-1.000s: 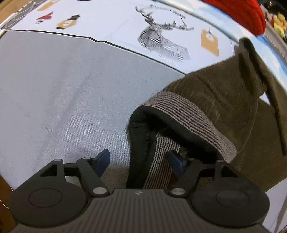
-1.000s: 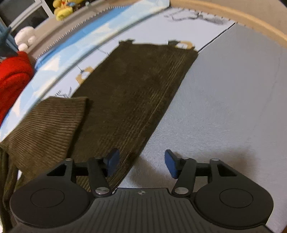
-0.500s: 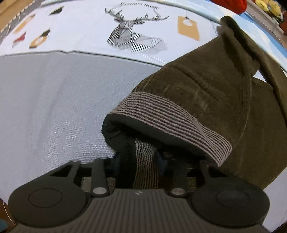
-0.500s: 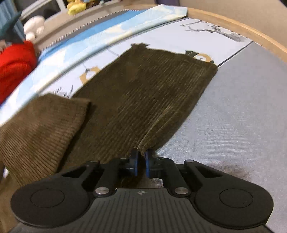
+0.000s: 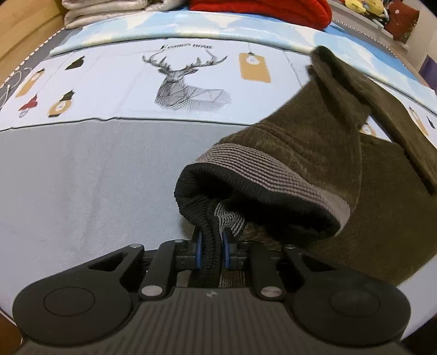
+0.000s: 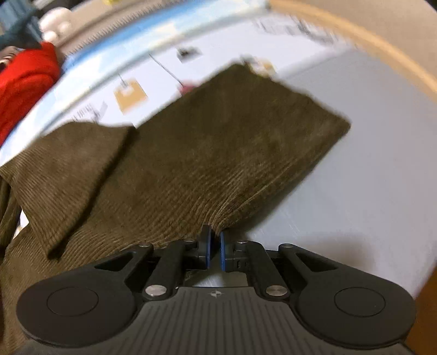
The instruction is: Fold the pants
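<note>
The pants are dark olive corduroy with a grey-striped elastic waistband (image 5: 273, 174). In the left wrist view, my left gripper (image 5: 210, 251) is shut on the black inner edge of the waistband and holds it lifted off the bed. The rest of the pants (image 5: 322, 131) hangs and trails to the right. In the right wrist view, my right gripper (image 6: 214, 248) is shut on the side edge of a pant leg (image 6: 232, 153), which is raised and stretches away toward the cuff. Another fold of the pants (image 6: 62, 163) lies at the left.
The pants are on a bed with a grey sheet (image 5: 82, 177) and a white printed cover with a deer drawing (image 5: 185, 82). A red garment (image 5: 259, 8) and folded blankets (image 5: 109, 8) lie at the far side. A wooden bed edge (image 6: 368, 46) runs at the right.
Both grippers went from open to shut on the pants. Both have since lifted the fabric off the bed; the right view is blurred from motion.
</note>
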Action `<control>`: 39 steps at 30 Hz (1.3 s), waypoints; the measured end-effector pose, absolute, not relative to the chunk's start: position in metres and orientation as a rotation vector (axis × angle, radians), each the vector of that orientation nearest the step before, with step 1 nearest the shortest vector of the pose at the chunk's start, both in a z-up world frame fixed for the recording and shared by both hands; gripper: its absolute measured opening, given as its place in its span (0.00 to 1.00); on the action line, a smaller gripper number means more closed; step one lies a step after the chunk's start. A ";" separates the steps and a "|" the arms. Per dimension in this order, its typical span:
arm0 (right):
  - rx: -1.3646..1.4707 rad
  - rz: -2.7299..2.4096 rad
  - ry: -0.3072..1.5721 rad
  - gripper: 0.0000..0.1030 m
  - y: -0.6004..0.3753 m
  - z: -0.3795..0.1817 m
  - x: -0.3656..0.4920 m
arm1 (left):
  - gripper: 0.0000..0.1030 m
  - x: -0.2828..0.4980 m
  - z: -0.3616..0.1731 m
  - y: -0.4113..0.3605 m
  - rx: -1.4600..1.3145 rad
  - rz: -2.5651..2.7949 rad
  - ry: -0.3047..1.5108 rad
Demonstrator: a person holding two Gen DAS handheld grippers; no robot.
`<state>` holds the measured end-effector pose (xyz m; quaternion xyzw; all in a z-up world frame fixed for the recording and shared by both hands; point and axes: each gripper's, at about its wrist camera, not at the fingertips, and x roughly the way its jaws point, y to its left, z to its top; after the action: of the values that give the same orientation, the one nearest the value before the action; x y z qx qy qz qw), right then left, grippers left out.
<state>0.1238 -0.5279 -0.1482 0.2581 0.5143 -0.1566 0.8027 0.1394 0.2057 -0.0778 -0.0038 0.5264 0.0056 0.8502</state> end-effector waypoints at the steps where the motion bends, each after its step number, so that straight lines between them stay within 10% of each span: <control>1: 0.564 -0.281 1.155 0.06 -0.526 -0.154 0.116 | 0.15 0.139 -0.077 0.212 -0.010 0.030 1.109; 6: 0.643 -0.096 1.251 0.16 -0.542 -0.165 0.092 | 0.19 0.144 -0.086 0.245 -0.124 0.145 1.169; 10: 0.732 -0.350 1.134 0.26 -0.601 -0.161 0.073 | 0.63 0.151 -0.093 0.231 -0.089 0.116 1.207; 12: 0.809 -0.511 1.065 0.35 -0.630 -0.163 0.056 | 0.66 0.155 -0.097 0.224 -0.058 0.097 1.224; 20: 0.936 -0.637 0.926 0.39 -0.663 -0.176 0.044 | 0.63 0.158 -0.115 0.220 -0.022 0.141 1.275; 24: 0.806 -0.604 0.951 0.13 -0.668 -0.173 0.056 | 0.46 0.155 -0.113 0.213 0.009 0.158 1.260; 29: 0.842 -0.652 0.872 0.07 -0.674 -0.159 0.039 | 0.15 0.153 -0.105 0.204 0.073 0.173 1.215; 39: 0.773 -0.915 0.803 0.00 -0.696 -0.140 -0.003 | 0.18 0.140 -0.101 0.202 0.054 0.047 1.229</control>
<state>-0.0029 -0.6961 -0.1396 0.3539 0.3677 -0.4189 0.7510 0.1400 0.2024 -0.1013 0.0252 0.5764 0.0223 0.8165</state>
